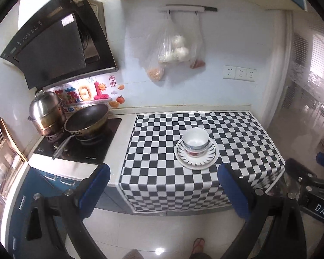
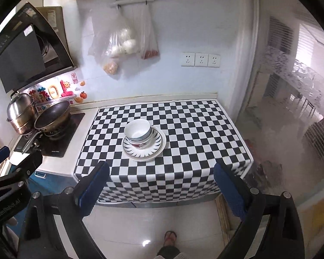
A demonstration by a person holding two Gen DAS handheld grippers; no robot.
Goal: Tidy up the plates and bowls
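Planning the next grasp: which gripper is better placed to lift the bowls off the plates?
Probably the right gripper: the bowls sit nearly centred between its open fingers. From the left gripper they lie off toward its right finger. Both are open and short of the plates.

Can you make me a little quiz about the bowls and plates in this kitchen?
1. True or false: the white bowls with blue bands stand nested on the stack of white plates with black rim marks.
2. What lies under the plates? A) a bare steel tray B) a black-and-white checkered cloth C) a wooden board
3. Fill in: the dark frying pan sits on the black ____, beside the shiny steel steamer pot.

Key
1. True.
2. B.
3. Stove. Both the left gripper and the right gripper are open, held back from the counter, touching nothing.
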